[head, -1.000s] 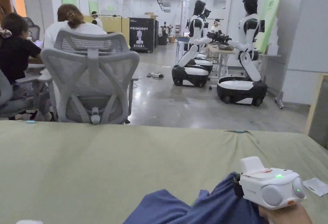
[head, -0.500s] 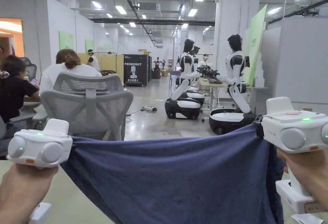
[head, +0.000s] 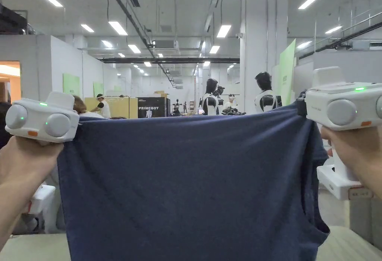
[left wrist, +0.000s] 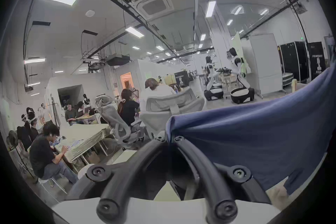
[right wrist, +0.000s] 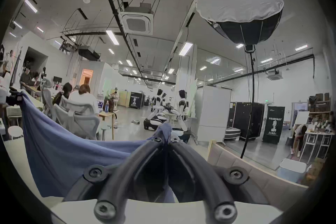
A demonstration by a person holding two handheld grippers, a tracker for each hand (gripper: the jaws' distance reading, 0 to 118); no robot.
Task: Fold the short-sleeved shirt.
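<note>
Workshop hall, strip-lit ceiling; humanoid robots [head: 265, 96] at the far end. Item: navy short-sleeved shirt [head: 186, 187], held up in the air, spread flat. Left tongs [left wrist: 168, 138] clamped on one top corner, right tongs [right wrist: 165, 139] clamped on the other.

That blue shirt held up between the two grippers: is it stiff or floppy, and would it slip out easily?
Probably floppy: the shirt sags between the left gripper and the right gripper and hangs in soft folds. Likely light, since two small pinches carry it. It seems unlikely to slip, as cloth bunches between the fingers, though a hard tug might free it.
</note>
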